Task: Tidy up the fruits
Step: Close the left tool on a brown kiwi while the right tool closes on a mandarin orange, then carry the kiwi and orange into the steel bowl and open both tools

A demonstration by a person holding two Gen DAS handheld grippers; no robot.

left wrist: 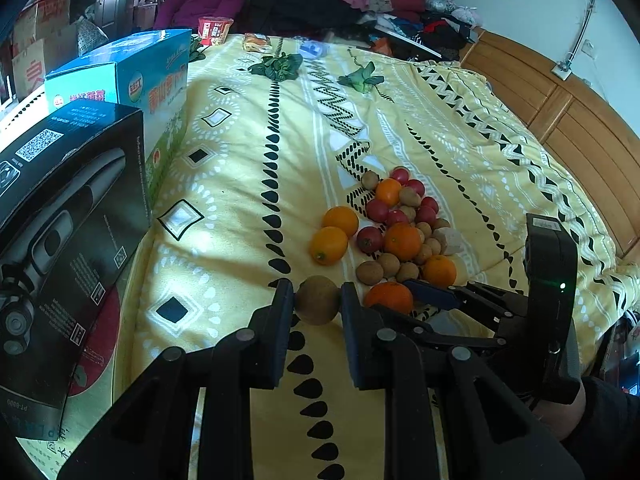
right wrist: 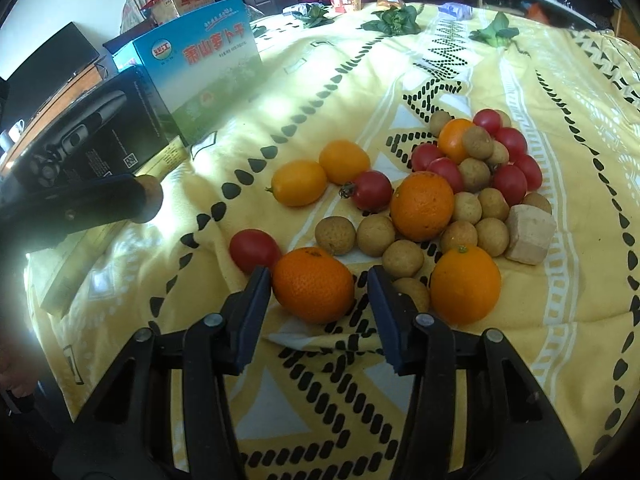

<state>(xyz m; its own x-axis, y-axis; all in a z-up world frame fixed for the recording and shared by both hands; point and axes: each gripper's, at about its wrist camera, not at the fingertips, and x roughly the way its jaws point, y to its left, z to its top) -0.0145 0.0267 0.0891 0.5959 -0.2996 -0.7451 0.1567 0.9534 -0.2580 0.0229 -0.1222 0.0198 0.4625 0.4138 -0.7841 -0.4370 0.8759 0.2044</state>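
Note:
My left gripper (left wrist: 317, 300) is shut on a brown longan (left wrist: 317, 299) and holds it above the yellow patterned bedspread (left wrist: 248, 184), left of the fruit pile. It also shows in the right wrist view (right wrist: 150, 198) at the left. My right gripper (right wrist: 320, 280) is open, its jaws on either side of an orange (right wrist: 314, 284) lying at the near edge of the pile; the left pad looks close to it, the right pad stands apart. The pile holds oranges (right wrist: 422, 206), cherry tomatoes (right wrist: 372, 190), several longans (right wrist: 335, 235) and two yellow kumquats (right wrist: 299, 188).
A black shaver box (left wrist: 60, 248) and a blue carton (left wrist: 132, 80) stand at the bed's left edge. Leafy greens (left wrist: 278, 65) and a red noodle cup (left wrist: 214, 30) lie at the far end. A pale cut chunk (right wrist: 530, 234) sits right of the pile. A wooden headboard (left wrist: 560, 112) is to the right.

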